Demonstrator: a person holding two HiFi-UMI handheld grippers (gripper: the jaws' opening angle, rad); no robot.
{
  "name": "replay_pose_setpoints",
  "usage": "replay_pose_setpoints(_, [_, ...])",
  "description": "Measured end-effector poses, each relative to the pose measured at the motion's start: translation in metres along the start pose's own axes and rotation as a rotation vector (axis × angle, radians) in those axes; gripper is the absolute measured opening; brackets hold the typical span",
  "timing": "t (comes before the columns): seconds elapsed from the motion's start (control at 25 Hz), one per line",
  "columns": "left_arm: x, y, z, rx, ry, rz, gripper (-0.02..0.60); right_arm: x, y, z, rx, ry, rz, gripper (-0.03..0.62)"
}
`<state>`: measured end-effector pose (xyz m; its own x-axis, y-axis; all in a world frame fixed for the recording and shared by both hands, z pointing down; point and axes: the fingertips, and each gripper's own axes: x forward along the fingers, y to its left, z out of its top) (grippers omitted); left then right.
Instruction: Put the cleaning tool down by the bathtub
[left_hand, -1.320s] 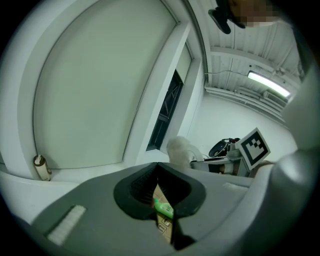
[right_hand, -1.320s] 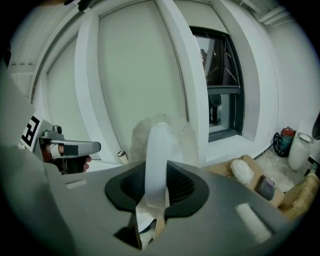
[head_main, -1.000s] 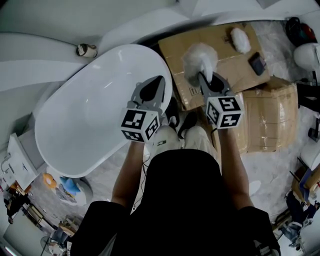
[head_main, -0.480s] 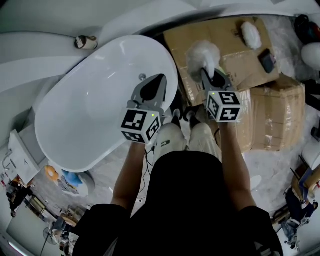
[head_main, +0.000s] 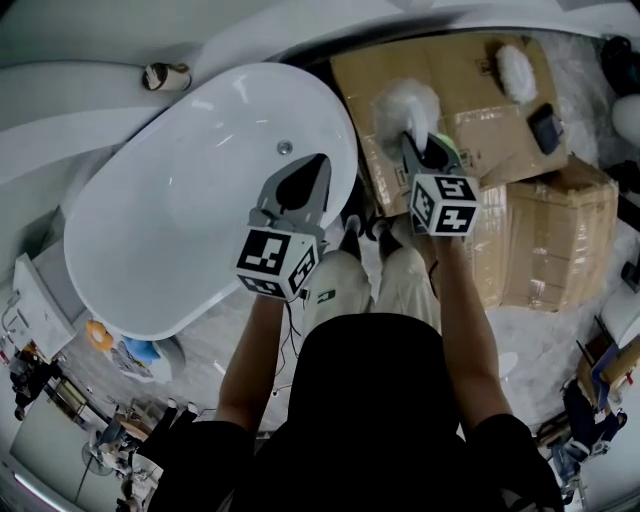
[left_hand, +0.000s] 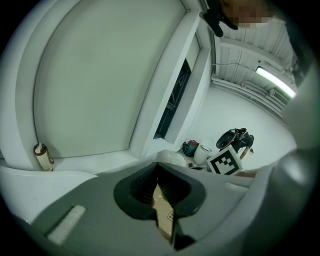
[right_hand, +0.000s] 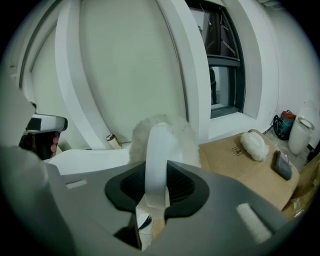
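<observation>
Head view: right gripper (head_main: 417, 150) carries the cleaning tool (head_main: 404, 105), its fluffy head over cardboard (head_main: 470, 130) just beside the bathtub (head_main: 180, 200). Left gripper (head_main: 318, 165) hangs over the tub's rim. Step judged: set-down not yet done. Next move calls for lowering onto the cardboard, then release.
Left gripper view: jaws pressed together, nothing held.
Right gripper view: jaws pinch the tool's white handle, a contact the head view hides.

White, grey, brown.
White bathtub (head_main: 170, 200), white fluffy cleaning tool (head_main: 405, 105), brown cardboard (head_main: 470, 70); grey left gripper (head_main: 321, 162) and right gripper (head_main: 411, 142) with black-and-white square-patterned cubes (head_main: 278, 262).
</observation>
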<state>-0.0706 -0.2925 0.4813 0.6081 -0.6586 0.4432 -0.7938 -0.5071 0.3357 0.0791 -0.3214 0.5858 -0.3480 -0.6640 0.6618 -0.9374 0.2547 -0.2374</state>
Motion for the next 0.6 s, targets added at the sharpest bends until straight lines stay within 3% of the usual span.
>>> replay_pose_setpoints(0.6, [0.03, 0.003, -0.024, -0.007, 0.047, 0.0, -0.002, 0.061, -0.029, -0.038, 0.03, 0.075, 0.009, 0.091])
